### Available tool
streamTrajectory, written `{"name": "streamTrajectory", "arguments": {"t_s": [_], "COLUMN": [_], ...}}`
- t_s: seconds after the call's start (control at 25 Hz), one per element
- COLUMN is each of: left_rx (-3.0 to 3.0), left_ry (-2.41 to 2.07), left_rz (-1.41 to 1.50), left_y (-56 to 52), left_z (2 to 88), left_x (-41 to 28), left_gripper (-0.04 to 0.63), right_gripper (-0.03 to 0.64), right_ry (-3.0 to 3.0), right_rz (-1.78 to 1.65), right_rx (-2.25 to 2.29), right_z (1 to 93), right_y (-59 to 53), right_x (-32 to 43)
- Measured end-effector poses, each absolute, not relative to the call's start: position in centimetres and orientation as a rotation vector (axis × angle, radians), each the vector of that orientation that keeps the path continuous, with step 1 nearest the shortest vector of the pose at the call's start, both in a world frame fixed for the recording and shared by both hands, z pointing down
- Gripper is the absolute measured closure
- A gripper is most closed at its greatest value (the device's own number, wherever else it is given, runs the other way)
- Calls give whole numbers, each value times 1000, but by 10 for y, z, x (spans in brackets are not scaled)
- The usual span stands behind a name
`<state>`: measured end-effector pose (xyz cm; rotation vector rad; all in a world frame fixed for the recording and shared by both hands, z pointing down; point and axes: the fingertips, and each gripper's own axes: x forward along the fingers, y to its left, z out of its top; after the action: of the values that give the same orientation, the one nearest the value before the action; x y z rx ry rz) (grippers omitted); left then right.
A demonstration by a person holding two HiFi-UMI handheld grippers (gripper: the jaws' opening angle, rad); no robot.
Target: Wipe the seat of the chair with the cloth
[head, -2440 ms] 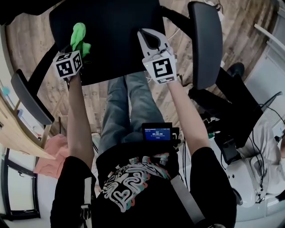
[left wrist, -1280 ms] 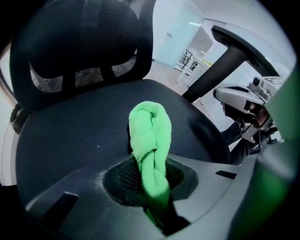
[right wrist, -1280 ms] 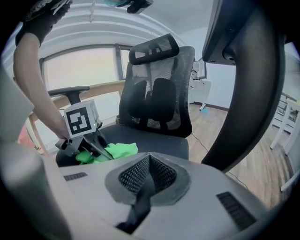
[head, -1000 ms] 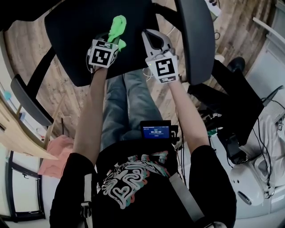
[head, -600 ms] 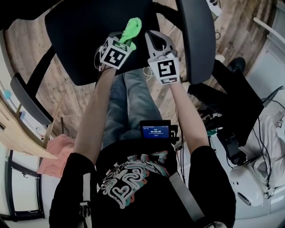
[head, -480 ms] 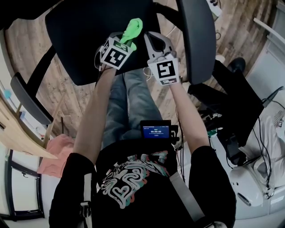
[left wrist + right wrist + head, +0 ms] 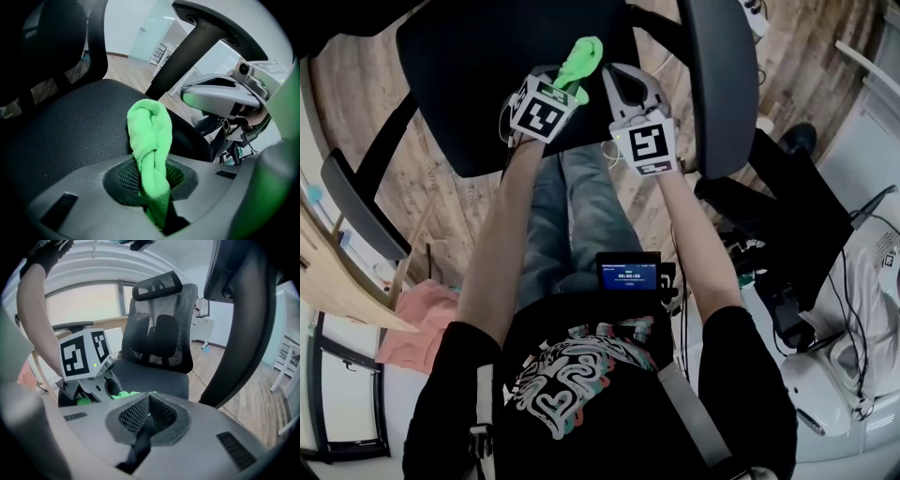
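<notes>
A person stands at the front edge of a black office chair, its mesh-covered seat (image 7: 478,84) filling the upper left of the head view. Over the seat's near right part, the left gripper (image 7: 567,82) has its fingers (image 7: 117,180) clamped tight on a bright green cloth (image 7: 150,136). The cloth is pinched at one end, and the rest sticks out ahead as a twisted, doubled-over bunch. Whether the bunch is pressing on the seat cannot be made out.

Just beside it, the right gripper (image 7: 628,89) hovers at the seat's front corner with its fingers (image 7: 140,416) closed together on nothing. To the right stands the chair's dark armrest (image 7: 722,84).

The cloth looks light, soft and limp, likely to fold rather than spread. A grip near one end, as here, leaves the most fabric free, though the twist would probably need flattening to wipe well. The textured seat may drag at the fibres.
</notes>
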<state>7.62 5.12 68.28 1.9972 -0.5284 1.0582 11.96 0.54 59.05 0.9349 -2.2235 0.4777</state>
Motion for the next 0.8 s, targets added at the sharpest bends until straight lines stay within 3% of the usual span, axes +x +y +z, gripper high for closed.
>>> {"name": "streamTrajectory", "arguments": {"t_s": [0.8], "left_rx": [1940], "left_ry": [-628], "left_rz": [1030], "left_y": [44], "left_z": [687], "left_x": [38], "left_gripper": [523], "right_gripper": [617], "right_ry": [-2276], "right_rz": [429], "right_rx": [887], "right_z": [596], "right_y": [5], "right_x": [110]}}
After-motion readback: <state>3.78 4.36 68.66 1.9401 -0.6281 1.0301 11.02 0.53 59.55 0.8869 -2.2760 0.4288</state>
